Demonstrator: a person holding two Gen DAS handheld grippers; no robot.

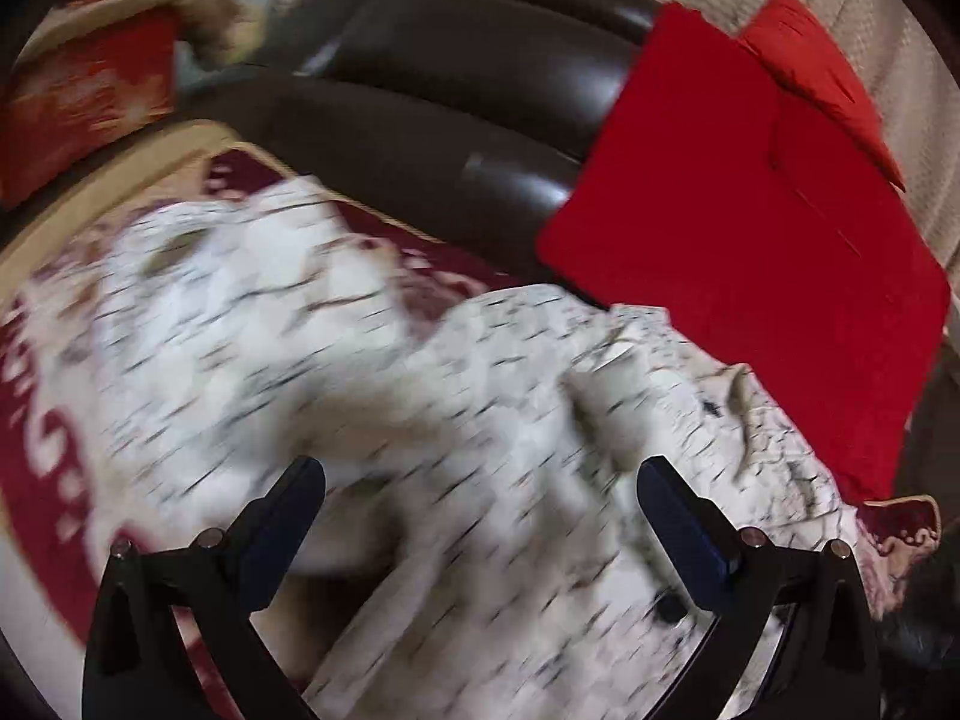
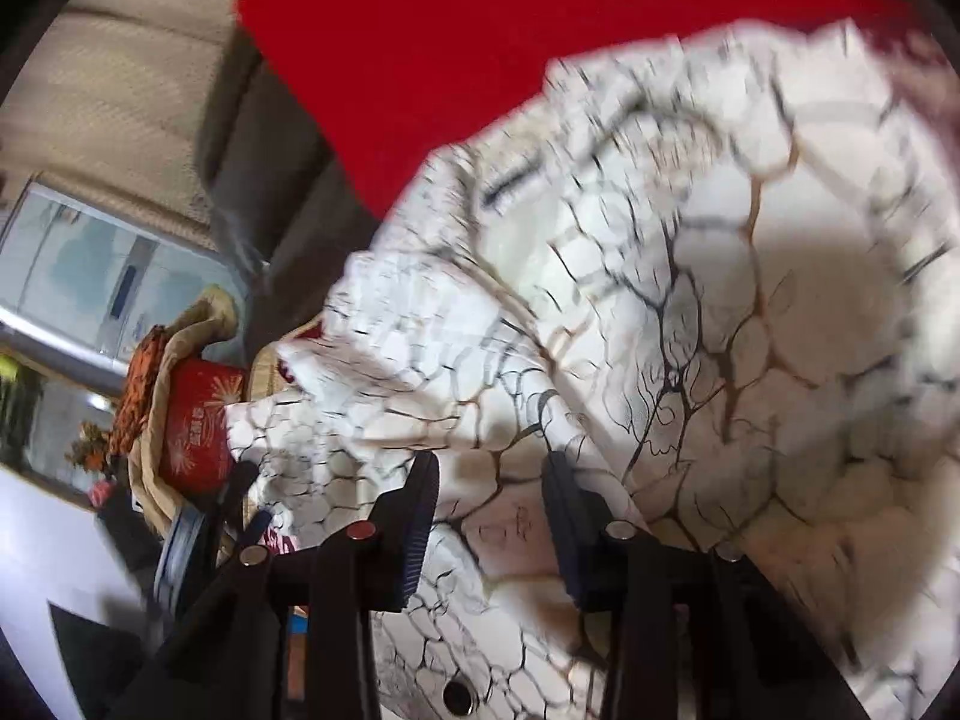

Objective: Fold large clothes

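White patterned garment point(image 1: 420, 396), rumpled on the red-and-cream cover, not yet squared for folding.
Left wrist view: garment fills centre and lower frame, below the red cushion point(image 1: 750, 252); left gripper point(image 1: 480, 492) tilted down above it, jaws wide apart, empty; best to find an edge first. Right wrist view: garment point(image 2: 690, 330) fills the right; right gripper point(image 2: 489, 480) angled down, jaws partly apart astride cloth; whether the pads pinch it I cannot tell; take one layer only.

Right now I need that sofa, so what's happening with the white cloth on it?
A person is working a white, crack-patterned garment with two handheld claws on the dark sofa, beside a red cushion. The left claw hovers open over the crumpled fabric. The right claw sits partly open with cloth between its fingers. Folding has barely begun.
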